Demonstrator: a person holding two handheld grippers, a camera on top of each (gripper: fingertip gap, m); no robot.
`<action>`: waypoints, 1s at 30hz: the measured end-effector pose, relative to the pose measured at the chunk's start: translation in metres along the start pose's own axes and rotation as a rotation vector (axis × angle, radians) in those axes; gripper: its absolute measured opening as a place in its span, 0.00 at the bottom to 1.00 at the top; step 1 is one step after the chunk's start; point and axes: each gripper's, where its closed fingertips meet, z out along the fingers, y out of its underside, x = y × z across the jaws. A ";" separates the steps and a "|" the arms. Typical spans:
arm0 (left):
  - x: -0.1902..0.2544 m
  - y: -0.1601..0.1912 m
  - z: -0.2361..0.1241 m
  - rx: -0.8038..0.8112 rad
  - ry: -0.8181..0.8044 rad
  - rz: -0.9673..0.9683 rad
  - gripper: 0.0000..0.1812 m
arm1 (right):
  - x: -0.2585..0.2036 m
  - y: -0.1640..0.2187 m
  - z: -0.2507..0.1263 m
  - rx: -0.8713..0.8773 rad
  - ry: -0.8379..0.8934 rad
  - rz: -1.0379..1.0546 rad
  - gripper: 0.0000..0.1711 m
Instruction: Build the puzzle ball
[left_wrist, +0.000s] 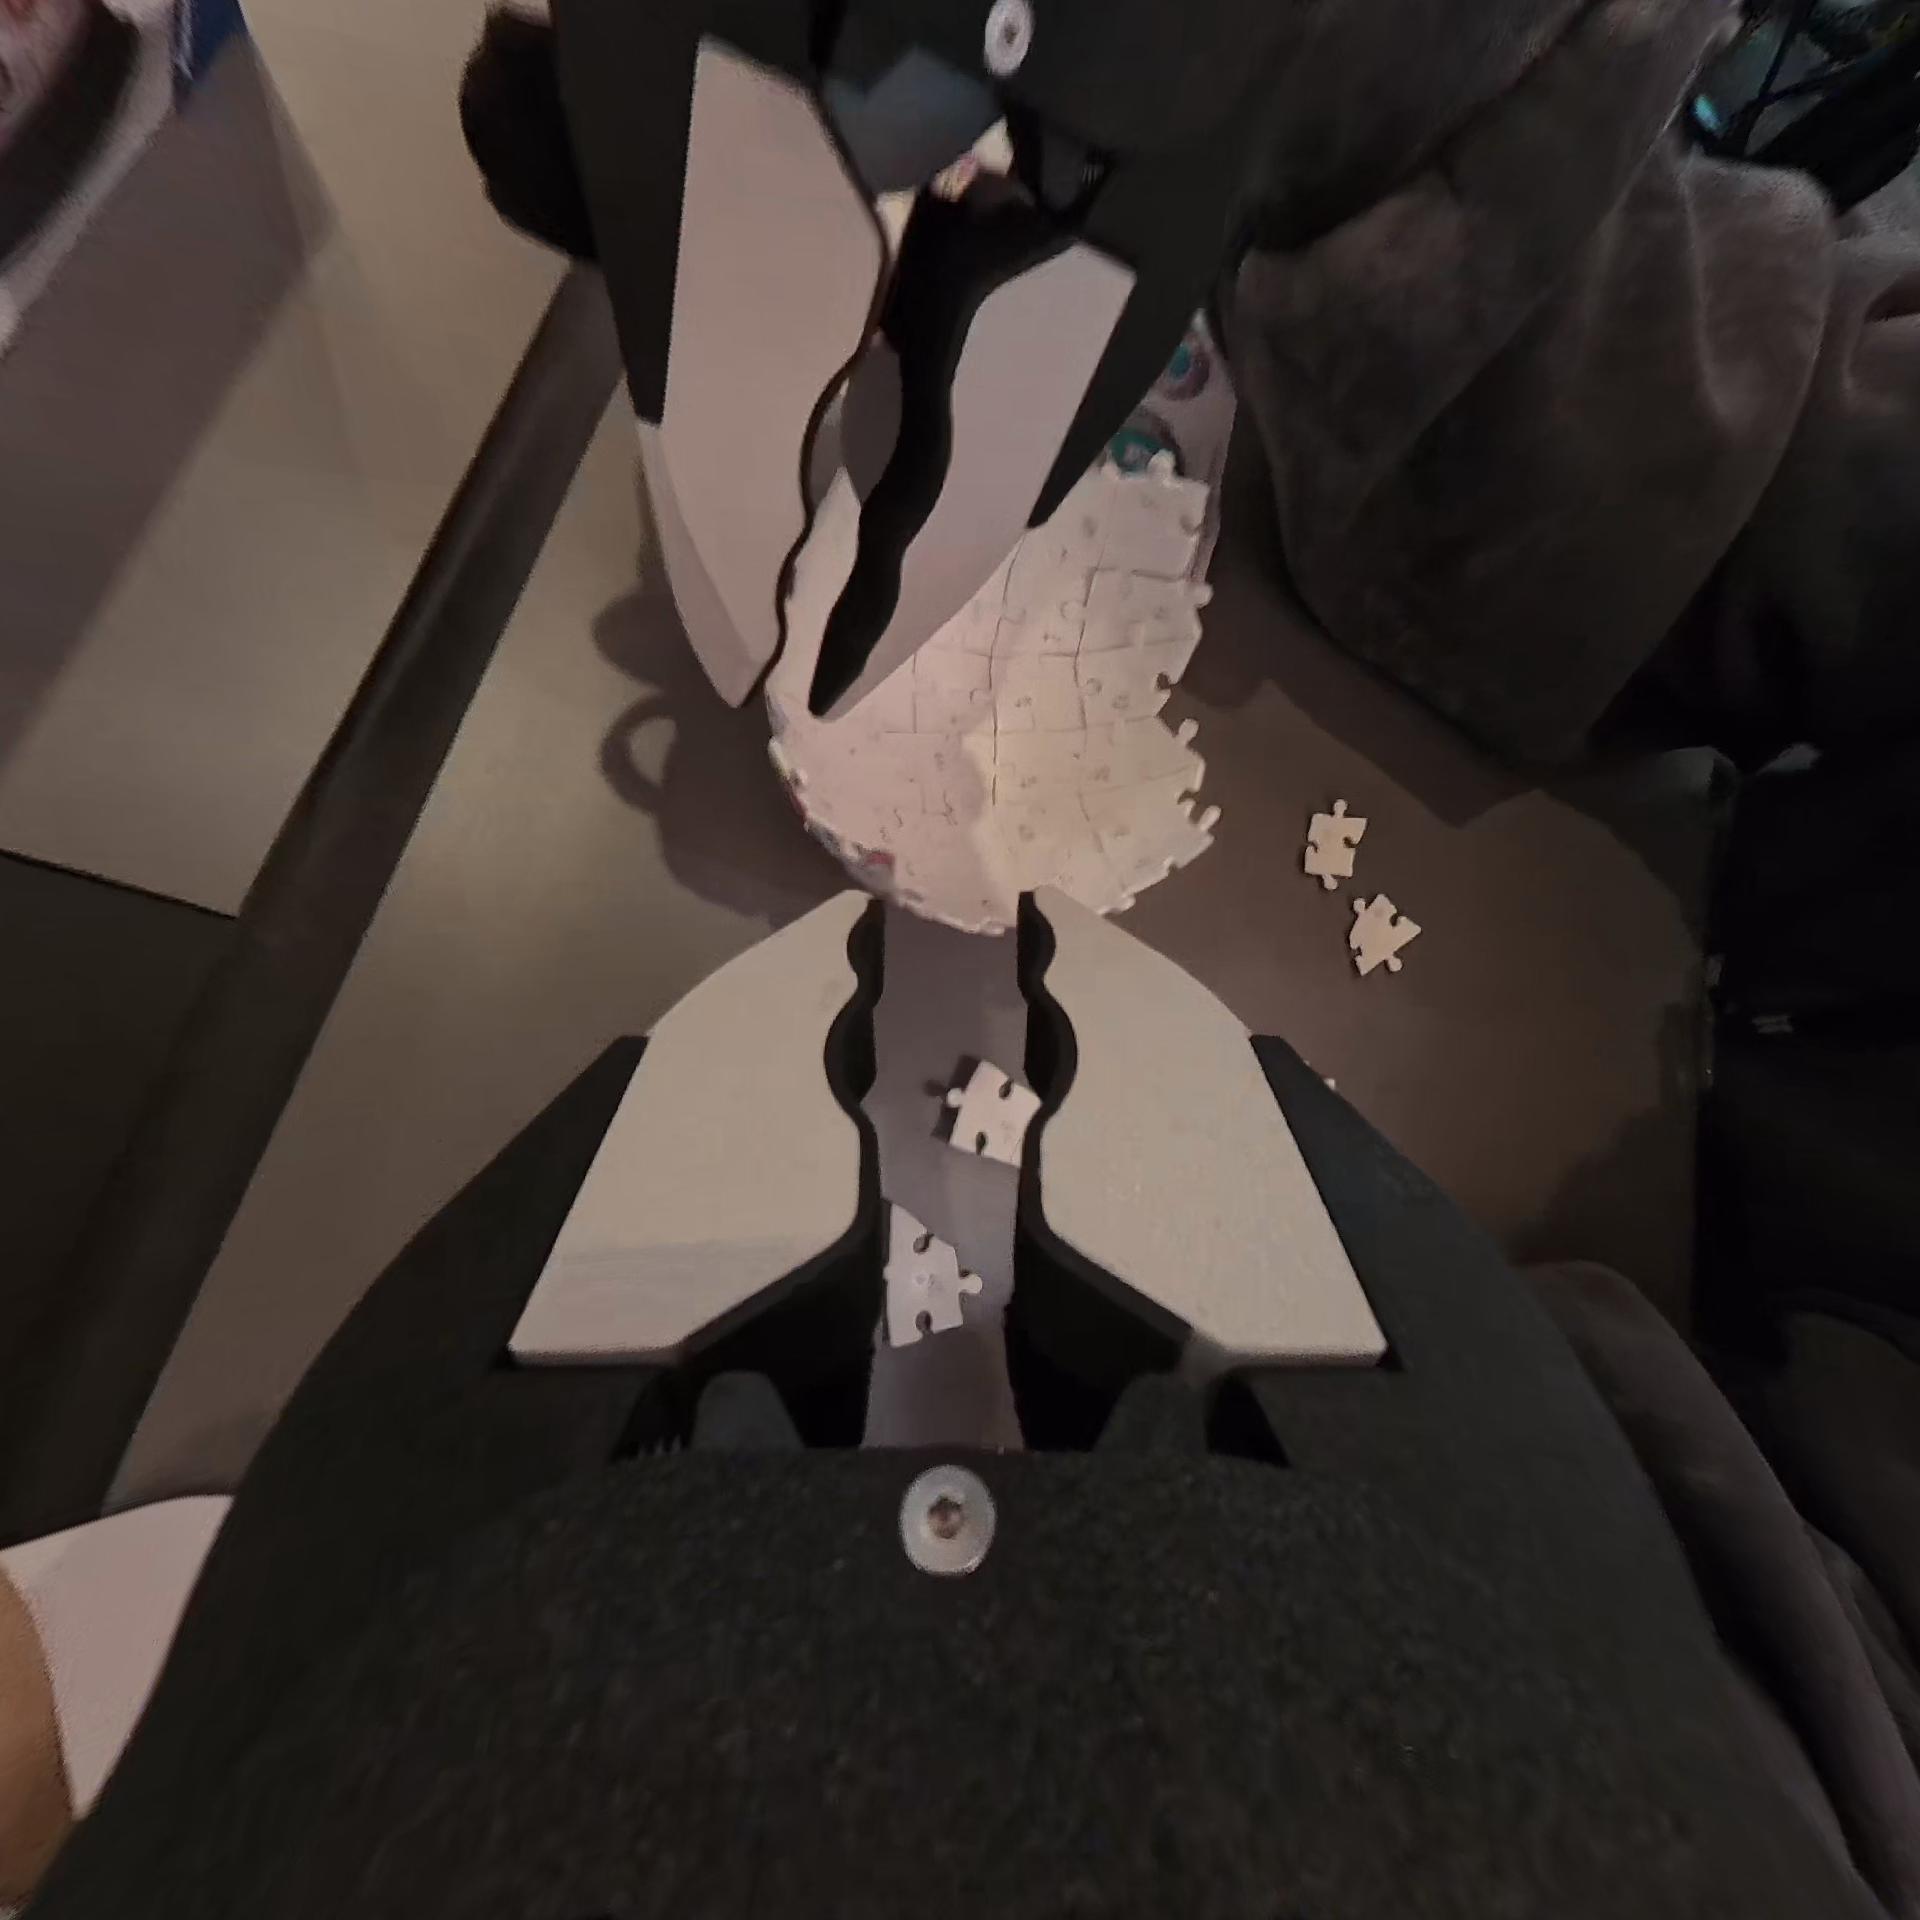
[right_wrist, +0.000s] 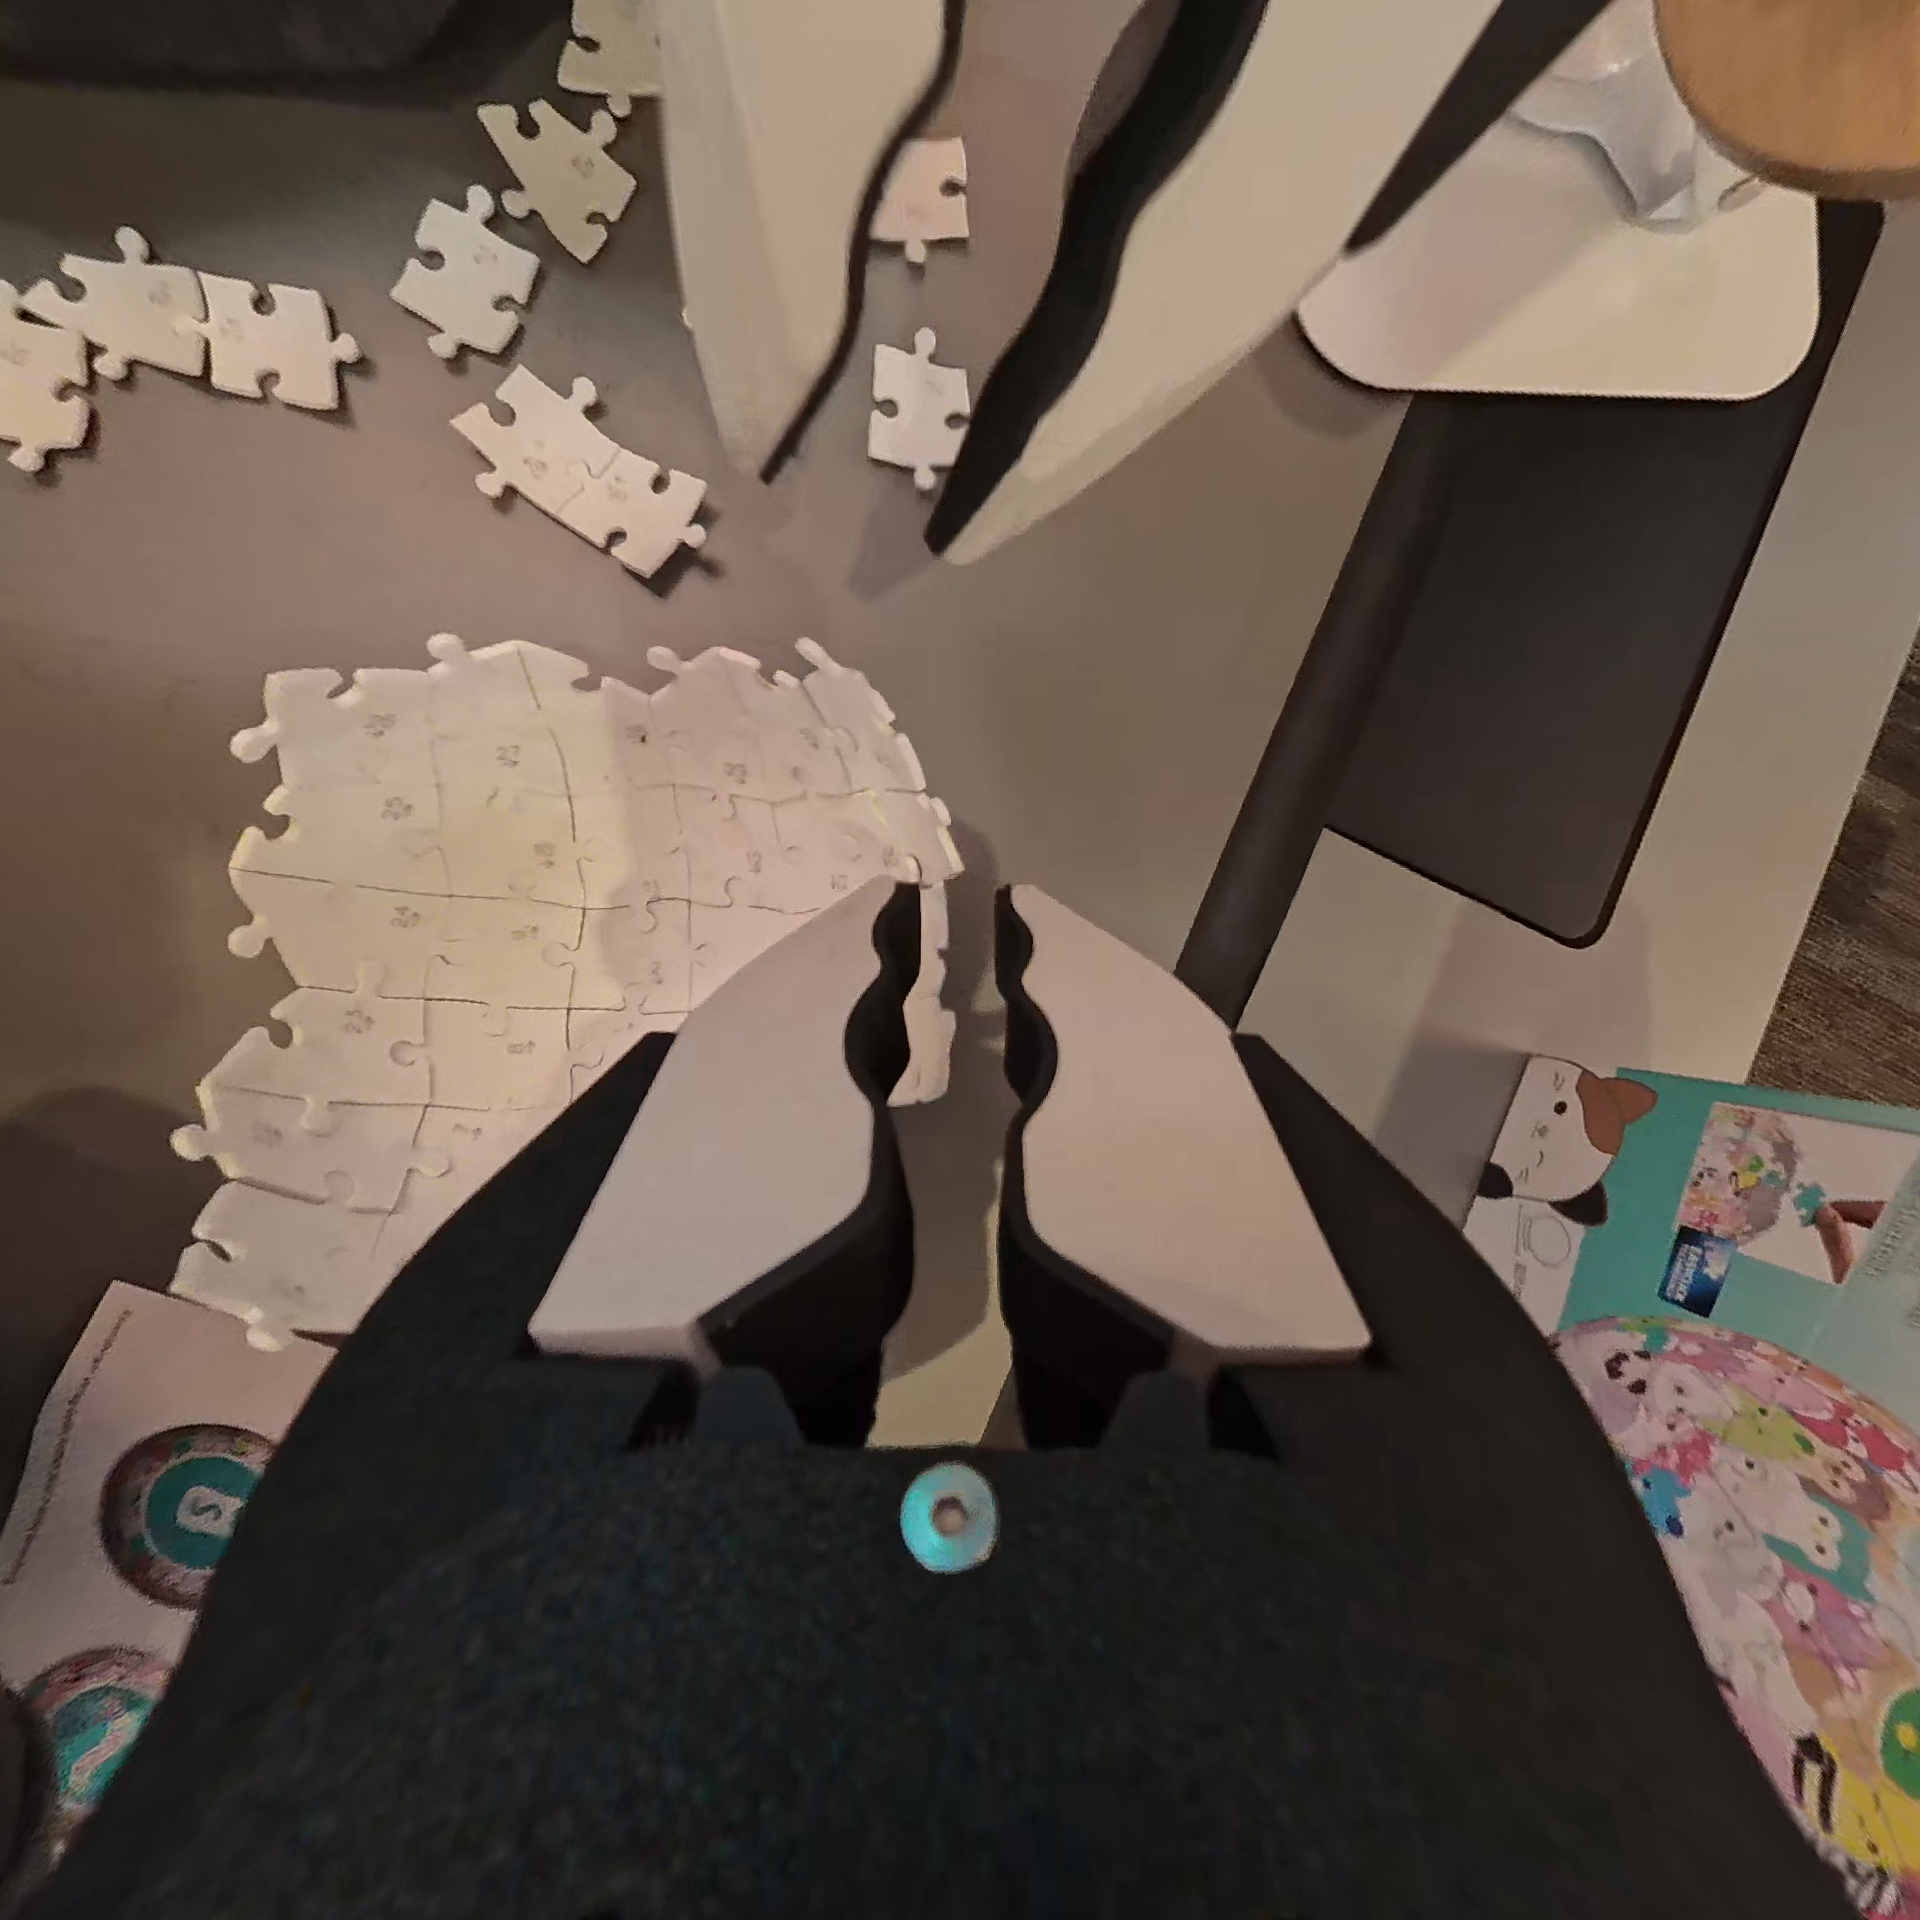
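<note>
The dark table (right_wrist: 1091, 665) carries a curved, part-built puzzle ball shell (right_wrist: 499, 935), white side up; only the right wrist view shows the colourful puzzle box (right_wrist: 1766, 1455) at its right and a printed leaflet (right_wrist: 114, 1475) at lower left. The right gripper (right_wrist: 958, 896) has its jaws slightly parted with the shell's edge between the fingertips, though whether they grip it is unclear. The left gripper (left_wrist: 945, 909), jaws spread and empty, sits just before the shell, with four loose pieces (left_wrist: 1335, 844) visible in its view.
</note>
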 end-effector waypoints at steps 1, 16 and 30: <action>-0.004 0.004 0.004 -0.023 -0.002 -0.012 0.13 | 0.000 0.000 0.002 0.002 -0.003 -0.004 0.08; -0.012 -0.019 0.033 0.117 0.175 -0.047 0.14 | -0.001 0.009 0.005 0.004 -0.021 -0.011 0.00; -0.021 -0.015 0.039 0.116 0.183 -0.084 0.15 | 0.000 0.007 0.006 -0.016 -0.002 -0.024 0.02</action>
